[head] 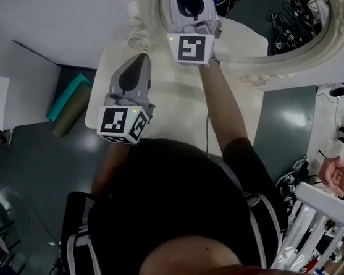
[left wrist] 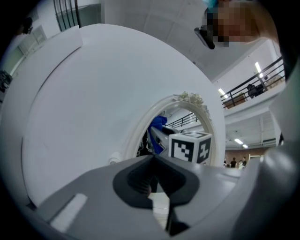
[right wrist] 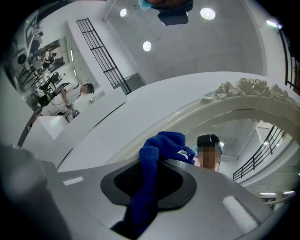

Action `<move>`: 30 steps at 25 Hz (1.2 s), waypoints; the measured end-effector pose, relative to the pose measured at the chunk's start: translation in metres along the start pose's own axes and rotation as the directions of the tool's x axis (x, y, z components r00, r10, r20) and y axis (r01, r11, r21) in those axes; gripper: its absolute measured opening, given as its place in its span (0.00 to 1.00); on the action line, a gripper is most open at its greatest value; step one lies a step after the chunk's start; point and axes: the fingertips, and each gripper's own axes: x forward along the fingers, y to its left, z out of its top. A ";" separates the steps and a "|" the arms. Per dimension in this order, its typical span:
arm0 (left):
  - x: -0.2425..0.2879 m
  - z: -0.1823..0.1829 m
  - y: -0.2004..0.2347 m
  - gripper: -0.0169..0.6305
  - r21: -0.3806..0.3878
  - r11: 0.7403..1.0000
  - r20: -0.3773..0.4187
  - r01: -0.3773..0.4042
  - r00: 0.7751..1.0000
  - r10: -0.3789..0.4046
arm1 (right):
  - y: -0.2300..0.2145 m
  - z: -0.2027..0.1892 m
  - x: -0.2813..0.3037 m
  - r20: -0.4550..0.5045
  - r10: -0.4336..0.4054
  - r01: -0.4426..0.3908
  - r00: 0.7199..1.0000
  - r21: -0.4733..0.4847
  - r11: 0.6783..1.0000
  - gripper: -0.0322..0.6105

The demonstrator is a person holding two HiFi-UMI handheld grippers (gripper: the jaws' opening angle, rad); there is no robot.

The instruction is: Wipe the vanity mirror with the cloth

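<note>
Starting at the far edge of the white table [head: 169,112], we enter the vanity mirror [head: 262,10]: oval, glass facing us, set in a carved white frame [head: 302,54] with rosettes at its crown.

Right gripper [head: 193,3]: raised to the lower left part of the glass. In its own view the two jaws are pinched on the cloth [right wrist: 161,143], a blue, nubby fabric. One fold runs down between the jaws, and a bunched end stands out past the tips toward the mirror. In the head view that bunch lies over the glass just inside the frame. Whether it presses on the surface we cannot tell.

Left gripper [head: 142,59]: held lower and to the left, over the table, short of the frame and well apart from the cloth. Its own view shows the jaws pressed together at the tips with nothing between them. Beyond them we see the frame and the right gripper's marker cube [left wrist: 190,147].

Sundries: two rolled mats [head: 67,98], one teal and one olive, lie on the dark floor left of the table. A thin cable [head: 206,126] trails across the table's near part.
</note>
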 end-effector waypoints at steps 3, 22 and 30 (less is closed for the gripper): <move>-0.004 -0.002 0.002 0.04 0.000 1.000 -0.001 -0.013 1.000 0.013 | 0.019 -0.015 -0.002 -0.007 0.025 -0.025 1.000 -0.010 1.000 0.17; -0.032 0.009 -0.021 0.04 0.023 0.999 0.036 -0.026 0.999 0.025 | 0.013 -0.010 -0.021 -0.032 0.055 -0.051 0.998 0.103 0.993 0.17; -0.036 0.008 -0.037 0.04 0.023 1.000 0.038 0.018 0.999 -0.019 | -0.026 0.026 -0.078 0.110 -0.070 0.042 0.991 0.237 0.971 0.17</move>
